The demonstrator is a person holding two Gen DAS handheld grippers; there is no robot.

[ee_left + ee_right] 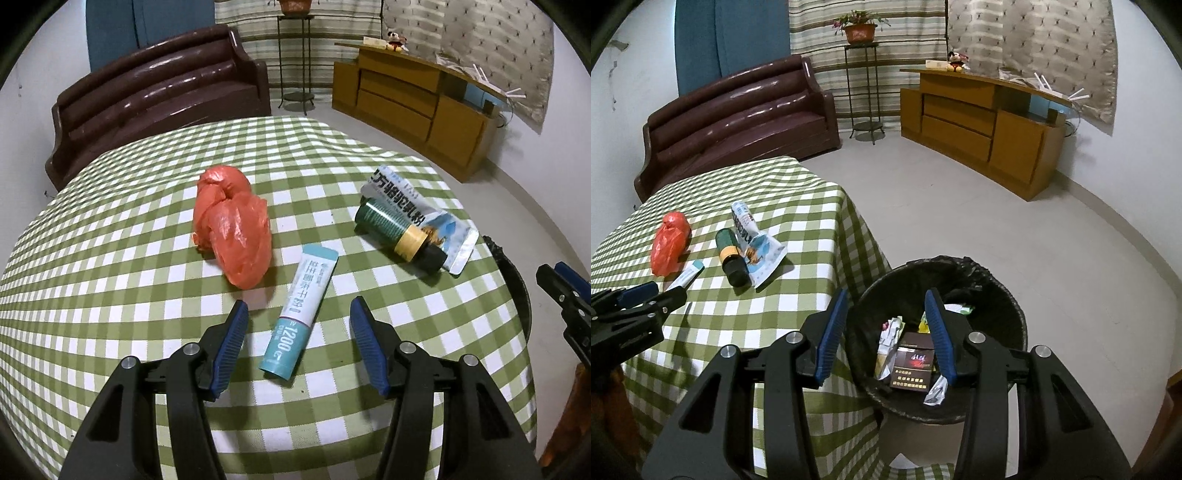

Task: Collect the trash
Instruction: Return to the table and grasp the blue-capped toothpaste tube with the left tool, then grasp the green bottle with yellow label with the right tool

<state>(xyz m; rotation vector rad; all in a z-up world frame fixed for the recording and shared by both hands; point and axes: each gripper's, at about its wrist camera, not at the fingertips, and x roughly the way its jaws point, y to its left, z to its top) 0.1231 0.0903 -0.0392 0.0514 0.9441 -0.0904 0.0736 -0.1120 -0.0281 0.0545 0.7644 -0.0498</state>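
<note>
Left tool point(297, 332) hangs wide open and empty over the teal tube point(300, 314) on the checkered worktop point(110, 295), fingers either side, not touching. Right tool point(886, 332) is open and empty above the black trash bin point(1004, 295), already holding scraps. Orange bag point(232, 225), green bottle point(395, 229) and foil pouch point(406, 199) remain. Step looks like tube pickup; next: lower, close, carry to bin.

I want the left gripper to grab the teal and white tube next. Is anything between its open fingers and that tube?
Nothing visible. The left gripper is open over the green checked tablecloth, with the teal and white tube lying between its fingers; the crumpled orange plastic bag sits farther off, apart.
</note>
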